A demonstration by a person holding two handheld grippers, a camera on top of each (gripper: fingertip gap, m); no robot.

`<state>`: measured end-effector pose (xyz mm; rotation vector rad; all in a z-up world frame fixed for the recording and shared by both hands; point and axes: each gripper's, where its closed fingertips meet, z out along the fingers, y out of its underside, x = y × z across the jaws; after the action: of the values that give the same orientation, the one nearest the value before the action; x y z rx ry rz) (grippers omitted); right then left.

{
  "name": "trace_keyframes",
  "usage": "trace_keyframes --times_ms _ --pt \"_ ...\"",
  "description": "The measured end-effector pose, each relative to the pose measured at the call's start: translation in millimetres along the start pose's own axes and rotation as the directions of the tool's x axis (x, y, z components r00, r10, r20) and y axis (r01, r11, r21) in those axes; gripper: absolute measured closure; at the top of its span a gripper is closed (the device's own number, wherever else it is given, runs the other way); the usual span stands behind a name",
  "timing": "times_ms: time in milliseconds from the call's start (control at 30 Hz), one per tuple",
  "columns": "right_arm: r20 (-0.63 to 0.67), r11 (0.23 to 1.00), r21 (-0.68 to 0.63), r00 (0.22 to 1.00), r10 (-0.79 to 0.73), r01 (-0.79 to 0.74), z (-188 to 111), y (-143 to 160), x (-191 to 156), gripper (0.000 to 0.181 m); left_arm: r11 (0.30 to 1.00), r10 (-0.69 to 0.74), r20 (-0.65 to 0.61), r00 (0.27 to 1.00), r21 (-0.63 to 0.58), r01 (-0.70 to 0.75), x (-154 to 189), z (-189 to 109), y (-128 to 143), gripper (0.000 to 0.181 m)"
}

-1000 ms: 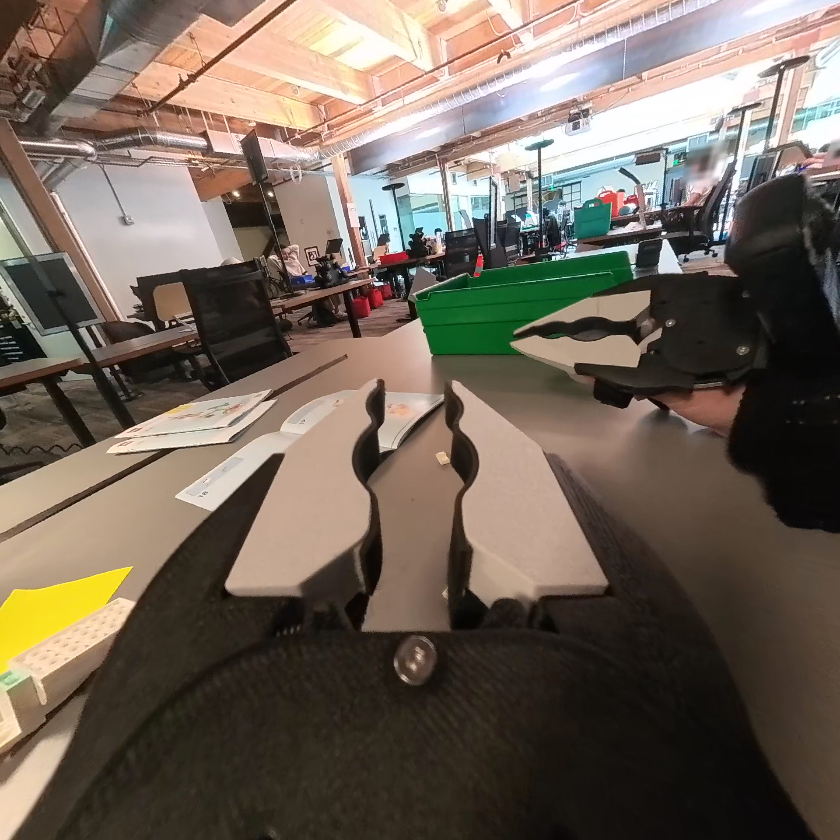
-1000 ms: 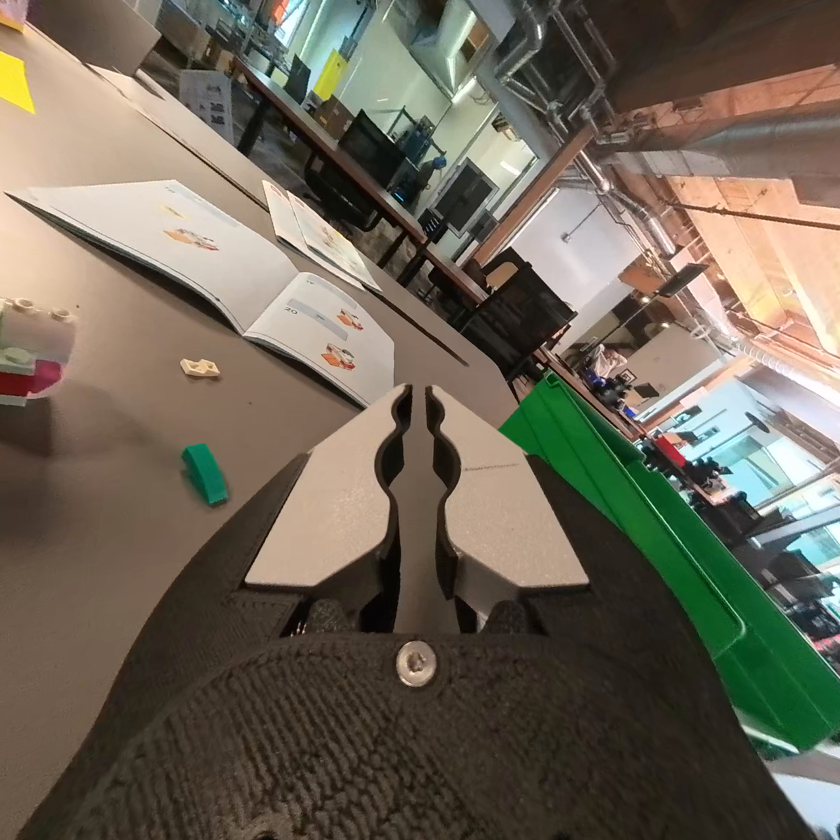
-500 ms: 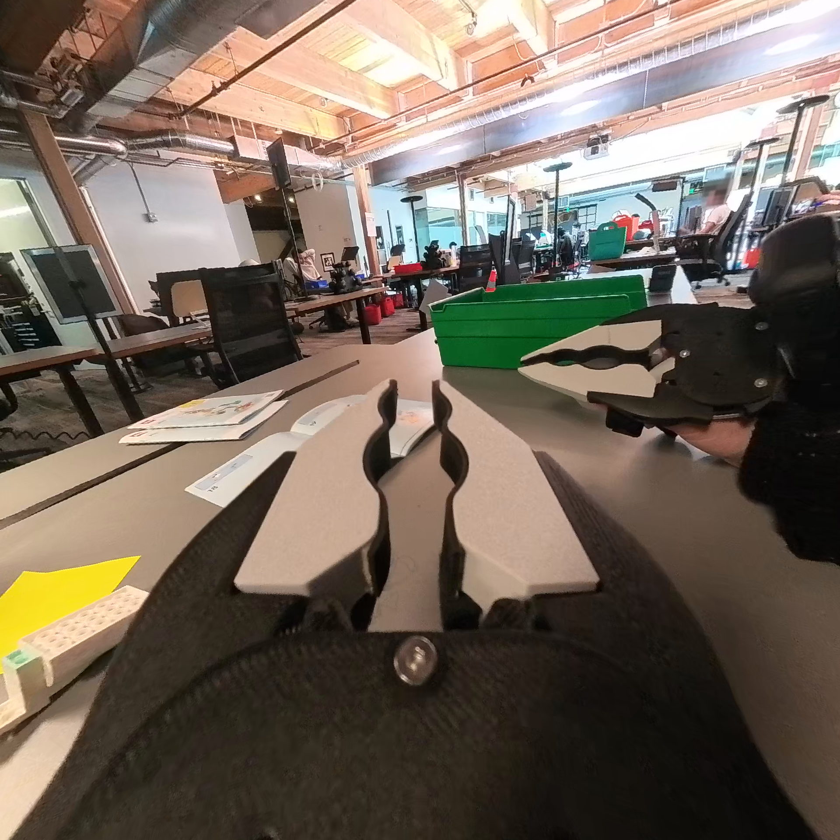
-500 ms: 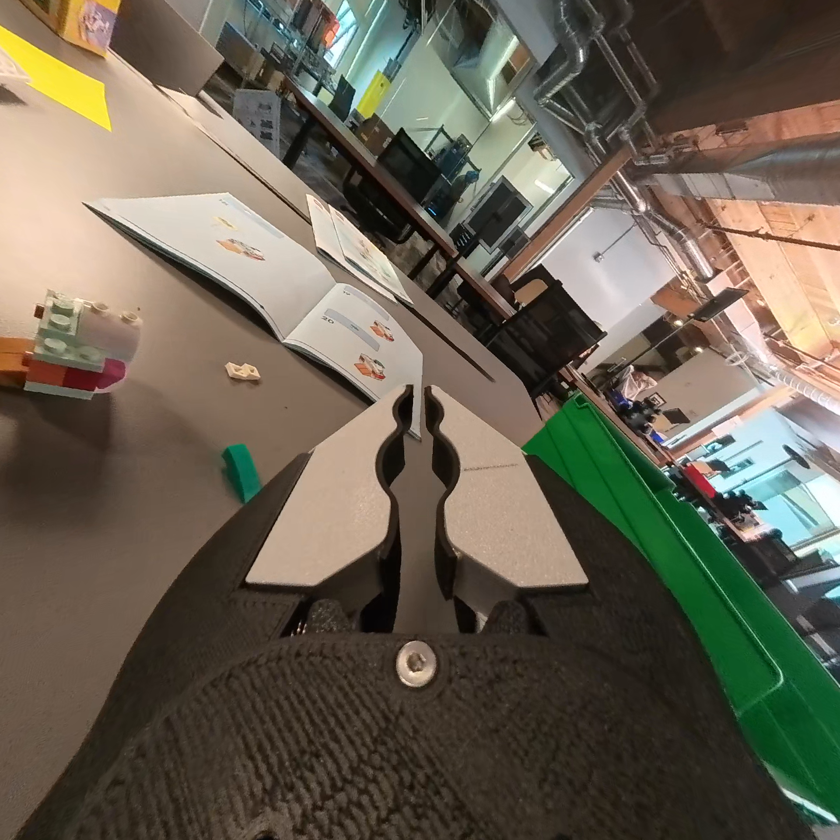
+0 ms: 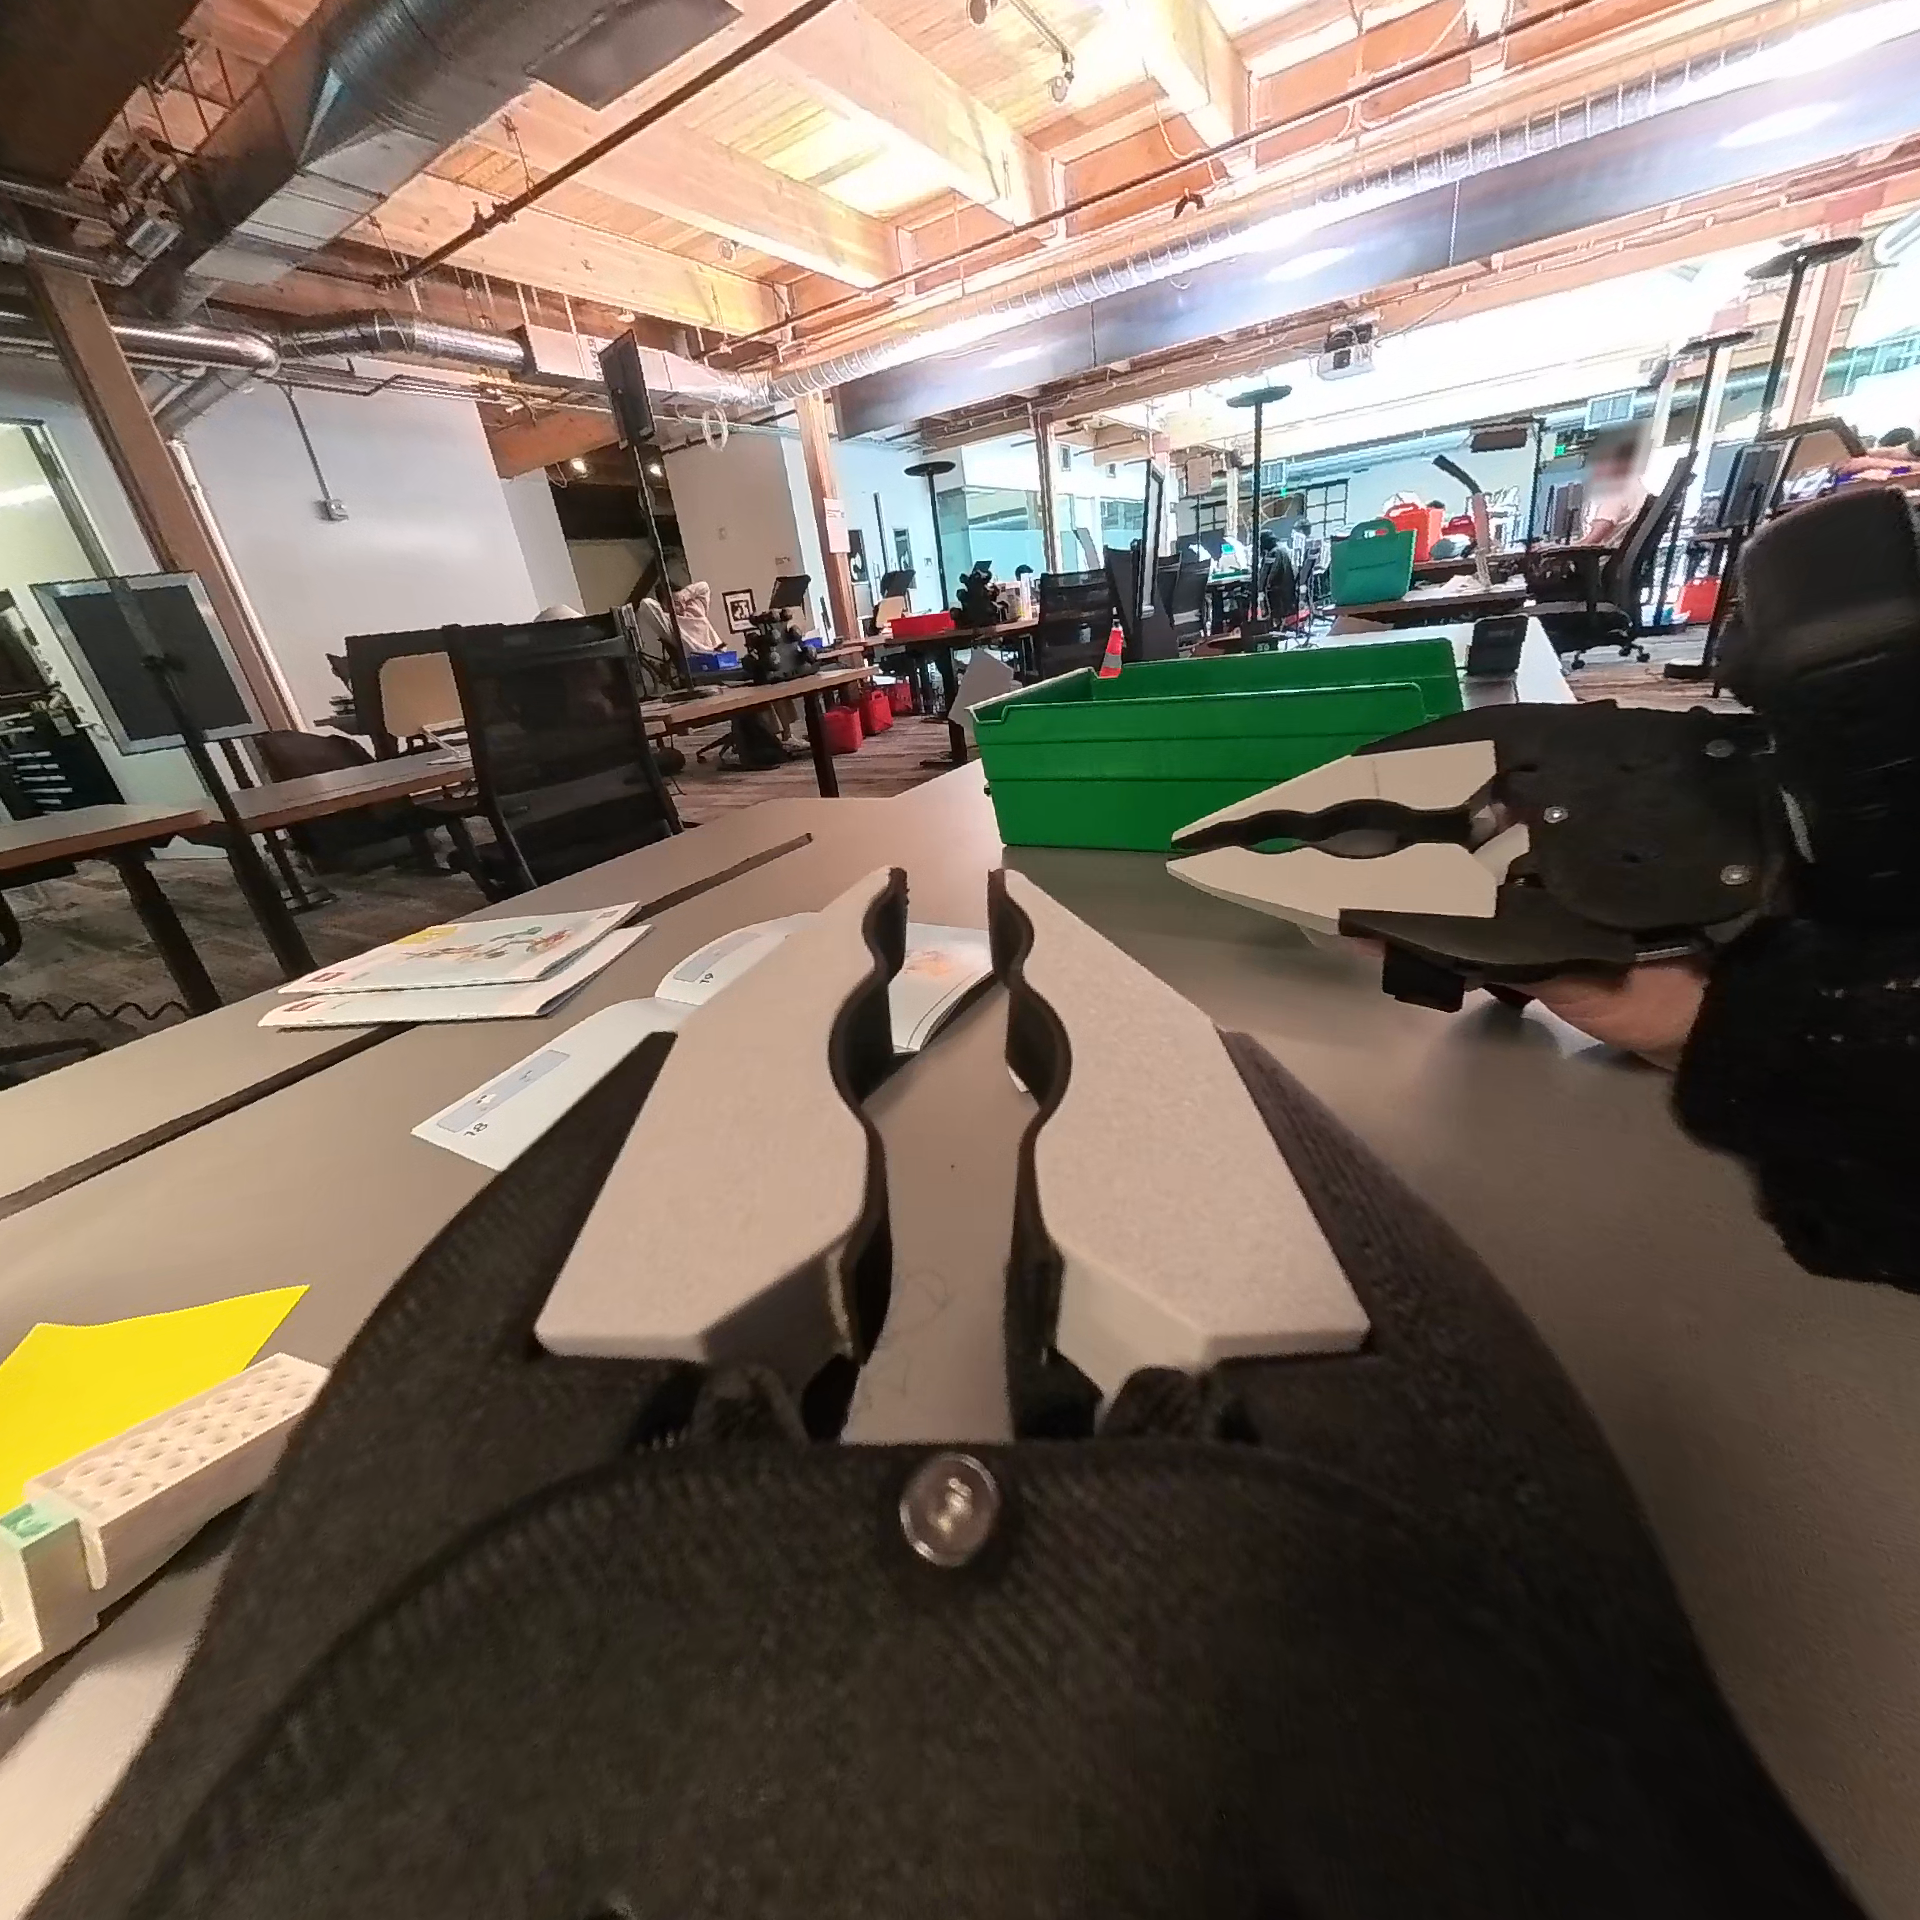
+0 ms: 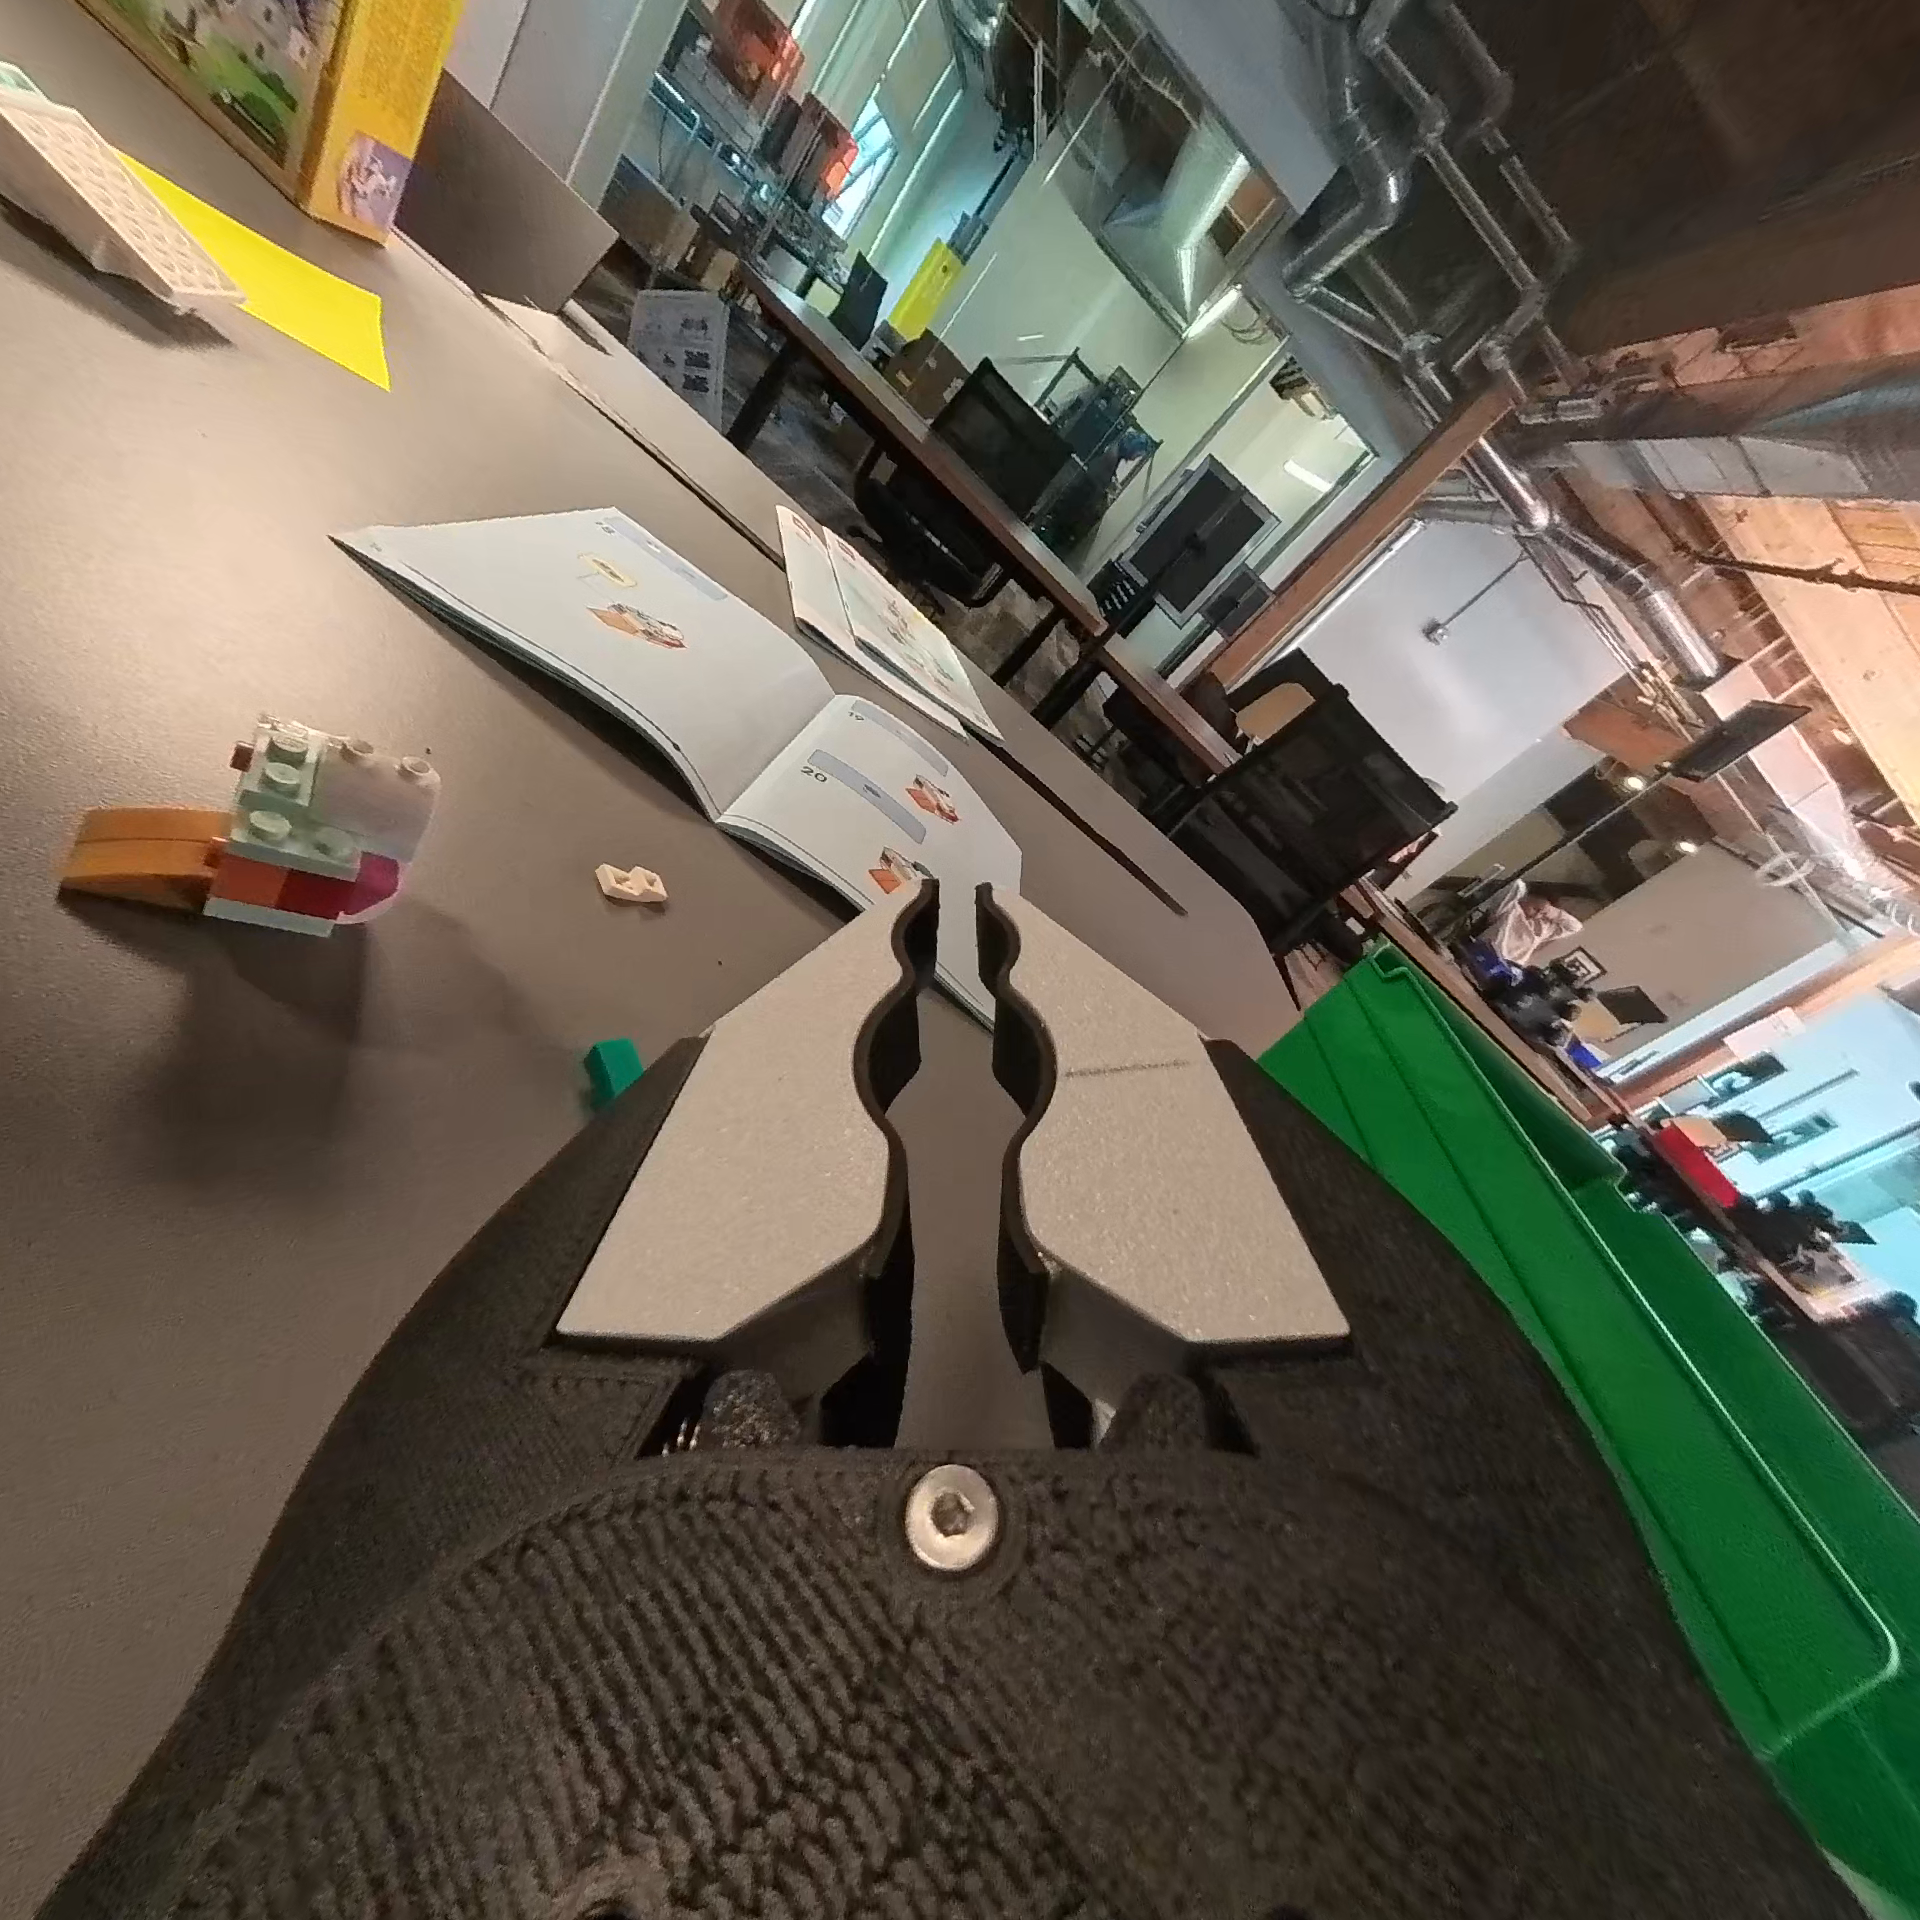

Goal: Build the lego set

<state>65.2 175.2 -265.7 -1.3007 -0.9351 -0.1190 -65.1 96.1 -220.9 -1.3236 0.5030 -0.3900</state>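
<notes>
A small lego build (image 6: 312, 831) of mint, white, red and orange bricks stands on the grey table (image 6: 260, 1091), with a brown curved piece (image 6: 135, 847) at its left. A small cream piece (image 6: 629, 883) and a green brick (image 6: 613, 1070) lie loose; the green brick is partly hidden behind my right gripper (image 6: 956, 888). That gripper is shut and empty, above the table to the right of the bricks. It also shows in the left wrist view (image 5: 1184, 854). My left gripper (image 5: 945, 883) is slightly open and empty, low over the table. A white studded lego piece (image 5: 156, 1455) lies at its left.
An open instruction booklet (image 6: 675, 665) lies beyond the bricks, with more booklets (image 6: 883, 623) behind it. A green bin (image 6: 1558, 1299) stands at the right. A yellow sheet (image 6: 291, 301) and a lego box (image 6: 312, 94) are at the far left. Chairs and desks stand beyond the table. The grippers' ends are close to 15 cm from one another. The left gripper is farther from the green brick (image 6: 613, 1070), some 15 cm, than the right, some 7 cm.
My left gripper's jaws have narrowed. My right gripper has shifted so the lego build and the white piece on the yellow sheet come further into its view; the green brick slips behind it.
</notes>
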Motion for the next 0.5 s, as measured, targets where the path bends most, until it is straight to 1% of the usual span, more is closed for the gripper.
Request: trace_keyframes --times_ms 500 --pt "0.003 1.000 -0.004 1.000 -0.004 0.004 1.4 1.1 -0.5 0.176 1.000 -0.009 -0.007 1.000 -0.004 0.009 0.5 0.1 1.0 0.167"
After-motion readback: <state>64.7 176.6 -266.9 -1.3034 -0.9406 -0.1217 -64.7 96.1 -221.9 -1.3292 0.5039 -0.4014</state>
